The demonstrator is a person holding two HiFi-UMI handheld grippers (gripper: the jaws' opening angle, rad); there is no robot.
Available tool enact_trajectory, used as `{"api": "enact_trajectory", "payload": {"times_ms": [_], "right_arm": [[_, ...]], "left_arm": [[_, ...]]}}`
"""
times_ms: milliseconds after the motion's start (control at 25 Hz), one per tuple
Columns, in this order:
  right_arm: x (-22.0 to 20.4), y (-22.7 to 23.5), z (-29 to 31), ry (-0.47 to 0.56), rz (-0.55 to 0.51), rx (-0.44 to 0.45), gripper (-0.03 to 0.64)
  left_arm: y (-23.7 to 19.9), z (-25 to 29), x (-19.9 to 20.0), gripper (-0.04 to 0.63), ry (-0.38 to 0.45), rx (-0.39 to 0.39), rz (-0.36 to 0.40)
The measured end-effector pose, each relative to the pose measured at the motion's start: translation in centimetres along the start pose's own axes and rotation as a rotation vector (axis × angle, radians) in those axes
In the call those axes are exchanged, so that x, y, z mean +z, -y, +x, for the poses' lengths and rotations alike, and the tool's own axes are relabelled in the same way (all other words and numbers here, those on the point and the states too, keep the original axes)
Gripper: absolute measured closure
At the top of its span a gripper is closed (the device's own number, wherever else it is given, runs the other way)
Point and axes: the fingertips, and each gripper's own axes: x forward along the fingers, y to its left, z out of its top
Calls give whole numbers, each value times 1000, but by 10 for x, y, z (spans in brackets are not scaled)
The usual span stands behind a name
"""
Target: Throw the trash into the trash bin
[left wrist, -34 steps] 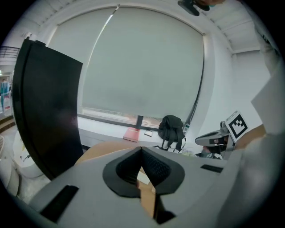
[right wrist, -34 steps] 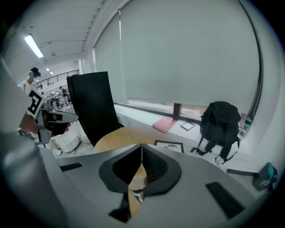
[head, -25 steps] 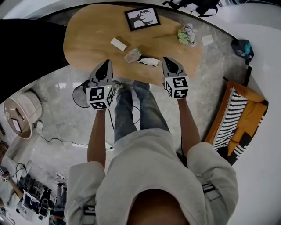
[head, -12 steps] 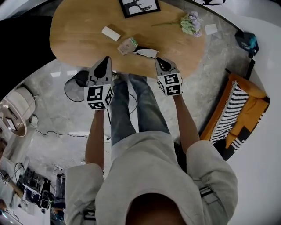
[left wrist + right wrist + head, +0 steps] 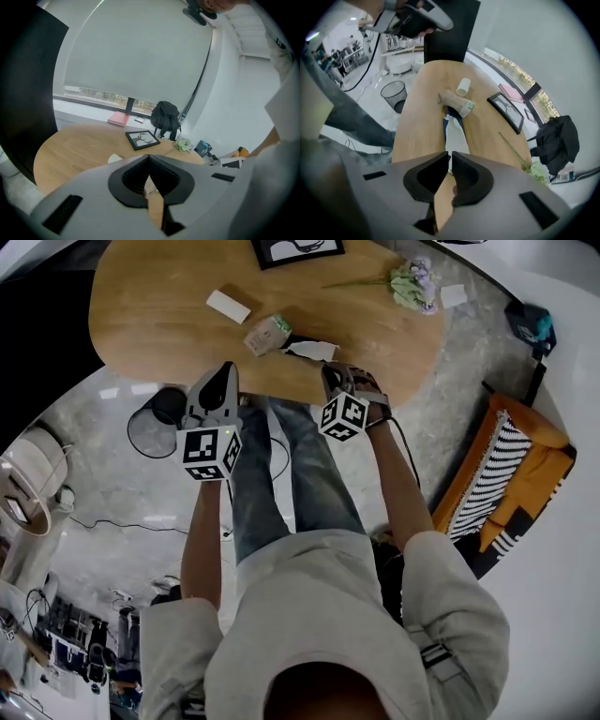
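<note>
At the near edge of the wooden surface (image 5: 159,324), the right gripper (image 5: 450,159) points steeply down, its fingers closed together with nothing between them. Just beyond its tips lies the crumpled white tissue (image 5: 455,135), the nearest piece of trash. Its long axis runs away from the fingers, almost in line with them, so I judge that the fingers must first open and then come down across its near end. The left gripper (image 5: 149,157) hangs at the same edge, more to the left. Its fingers are also closed and empty, and it is farther from the tissue, so the right hand seems the better one here. Behind the tissue, close to its far end, a crushed paper cup (image 5: 457,103) lies crosswise, and farther on a small white piece (image 5: 463,86). The black mesh trash bin (image 5: 155,423) stands on the floor left of the left gripper; I can see nothing inside it.
</note>
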Motion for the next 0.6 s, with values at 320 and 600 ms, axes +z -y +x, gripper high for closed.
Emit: {"api": "enact_trajectory", "payload": {"times_ms": [320, 600], "right_arm": [[-21, 2, 42, -106, 4, 49, 457], [-23, -7, 55, -132, -9, 94, 566]], "left_arm": [[-3, -2, -7, 577, -4, 10, -16], [-4, -8, -14, 577, -15, 21, -30]]}}
